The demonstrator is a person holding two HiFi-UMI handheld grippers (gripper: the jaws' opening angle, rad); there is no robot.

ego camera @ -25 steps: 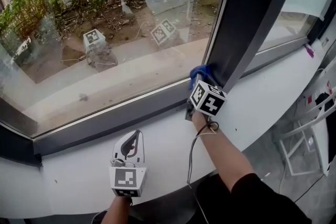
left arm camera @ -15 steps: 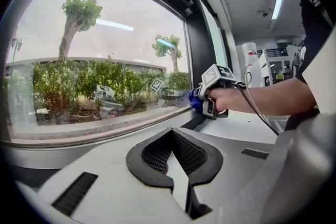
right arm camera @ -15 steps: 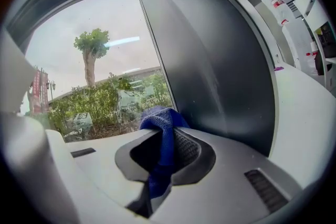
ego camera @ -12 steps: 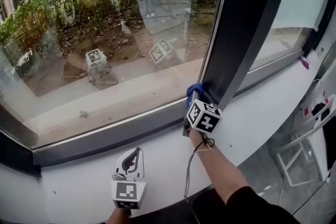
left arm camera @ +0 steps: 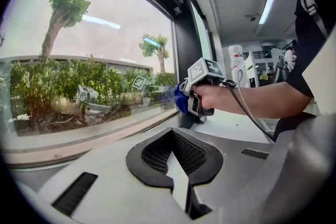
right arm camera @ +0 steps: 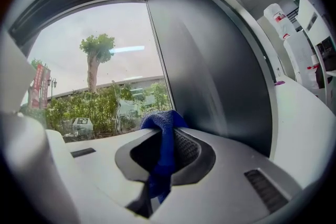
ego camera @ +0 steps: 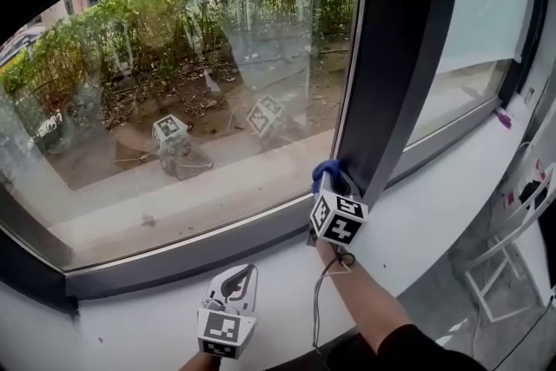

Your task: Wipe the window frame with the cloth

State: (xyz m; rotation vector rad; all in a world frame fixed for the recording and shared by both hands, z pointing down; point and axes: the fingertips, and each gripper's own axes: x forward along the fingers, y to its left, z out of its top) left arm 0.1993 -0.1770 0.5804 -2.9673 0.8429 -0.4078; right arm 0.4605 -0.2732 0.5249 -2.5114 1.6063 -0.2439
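Blue cloth (right arm camera: 164,150) is clamped in the right gripper's (right arm camera: 167,132) clenched jaws, its bunched end right at the foot of the dark window frame's (ego camera: 393,74) upright, where it meets the bottom rail. Left gripper (left arm camera: 176,161) sits by the white sill's (ego camera: 426,208) near edge, jaws closed together, holding nothing.
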